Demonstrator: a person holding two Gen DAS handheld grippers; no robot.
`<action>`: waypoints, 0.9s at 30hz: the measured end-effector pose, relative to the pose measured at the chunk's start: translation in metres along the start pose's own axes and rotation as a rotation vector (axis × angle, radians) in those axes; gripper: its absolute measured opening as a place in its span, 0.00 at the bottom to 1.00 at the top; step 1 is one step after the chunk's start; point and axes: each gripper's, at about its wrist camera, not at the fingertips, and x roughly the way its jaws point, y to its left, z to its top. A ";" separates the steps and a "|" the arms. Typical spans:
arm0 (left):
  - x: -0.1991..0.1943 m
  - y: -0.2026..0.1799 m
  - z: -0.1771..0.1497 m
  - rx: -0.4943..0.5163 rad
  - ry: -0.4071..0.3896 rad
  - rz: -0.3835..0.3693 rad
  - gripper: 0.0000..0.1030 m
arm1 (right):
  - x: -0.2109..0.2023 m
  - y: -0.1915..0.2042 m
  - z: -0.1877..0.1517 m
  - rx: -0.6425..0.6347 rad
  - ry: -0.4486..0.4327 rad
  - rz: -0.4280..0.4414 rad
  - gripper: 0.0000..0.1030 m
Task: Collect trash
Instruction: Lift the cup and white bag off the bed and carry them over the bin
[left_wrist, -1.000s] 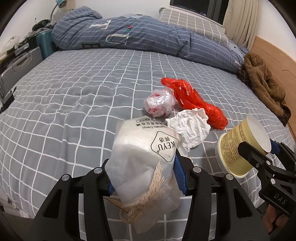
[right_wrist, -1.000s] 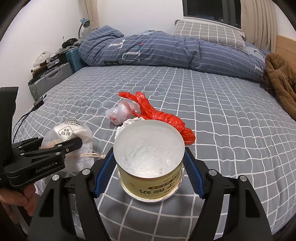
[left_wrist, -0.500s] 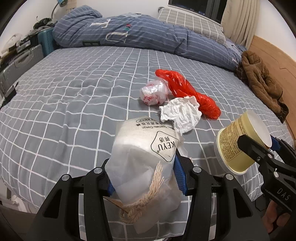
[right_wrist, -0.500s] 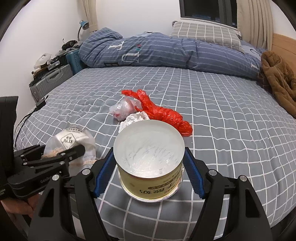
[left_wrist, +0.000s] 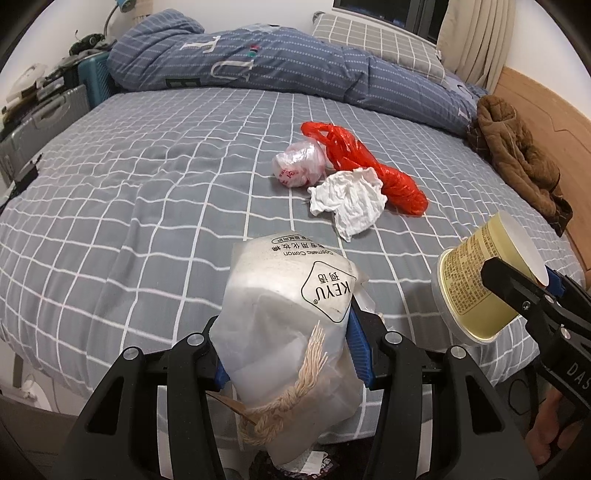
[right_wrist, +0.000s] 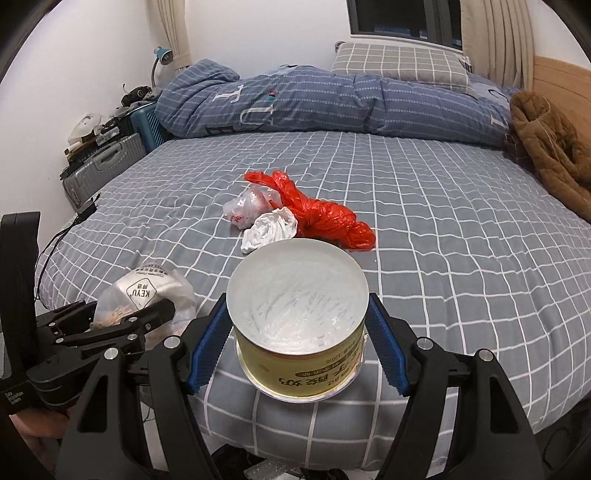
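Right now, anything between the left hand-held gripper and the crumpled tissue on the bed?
Only its own load: the left hand-held gripper is shut on the cotton pad bag, which fills it. The bedsheet up to the crumpled tissue shows nothing else.

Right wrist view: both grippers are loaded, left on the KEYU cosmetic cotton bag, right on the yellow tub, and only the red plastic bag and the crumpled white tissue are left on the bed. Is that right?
Not quite. Three pieces remain: the red plastic bag, the crumpled white tissue and a clear plastic bag with red print beside them, as the right wrist view shows. The rest holds: the left gripper grips the KEYU cosmetic cotton bag, the right gripper the yellow tub.
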 end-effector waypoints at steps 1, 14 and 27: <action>-0.001 0.000 -0.002 -0.002 0.001 -0.001 0.48 | -0.002 0.000 -0.002 0.002 0.000 0.001 0.67; -0.022 -0.005 -0.024 -0.006 -0.004 -0.016 0.48 | -0.028 0.006 -0.020 0.009 -0.003 0.007 0.67; -0.044 -0.005 -0.055 -0.018 0.005 -0.023 0.48 | -0.050 0.013 -0.043 0.007 0.009 0.002 0.67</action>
